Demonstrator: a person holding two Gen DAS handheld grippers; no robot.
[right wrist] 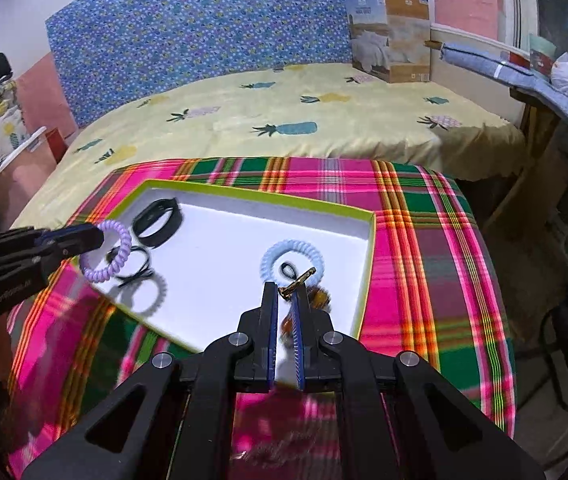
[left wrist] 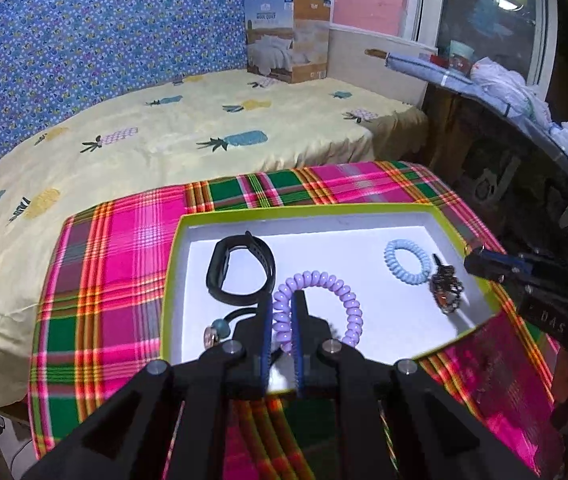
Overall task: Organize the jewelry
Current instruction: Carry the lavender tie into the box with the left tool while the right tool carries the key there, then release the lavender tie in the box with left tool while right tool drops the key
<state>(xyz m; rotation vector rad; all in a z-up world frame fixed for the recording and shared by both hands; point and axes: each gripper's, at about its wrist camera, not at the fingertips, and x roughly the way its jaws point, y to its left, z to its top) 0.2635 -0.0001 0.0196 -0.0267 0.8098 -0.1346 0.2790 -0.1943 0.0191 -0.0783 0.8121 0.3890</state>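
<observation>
Jaws of the left gripper (left wrist: 282, 304) clench the purple coil bracelet (left wrist: 348, 300), hanging over the tray's (left wrist: 171, 264) near left corner; the right gripper (right wrist: 285, 294) clamps a gold-clasped amber piece (right wrist: 298, 280) over its right side.

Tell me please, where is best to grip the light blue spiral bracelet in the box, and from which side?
Probably from above, on the far arc of the light blue spiral bracelet. It lies flat on the box floor, so one finger can enter the ring. Its near arc is crowded by a keychain-like piece.
</observation>
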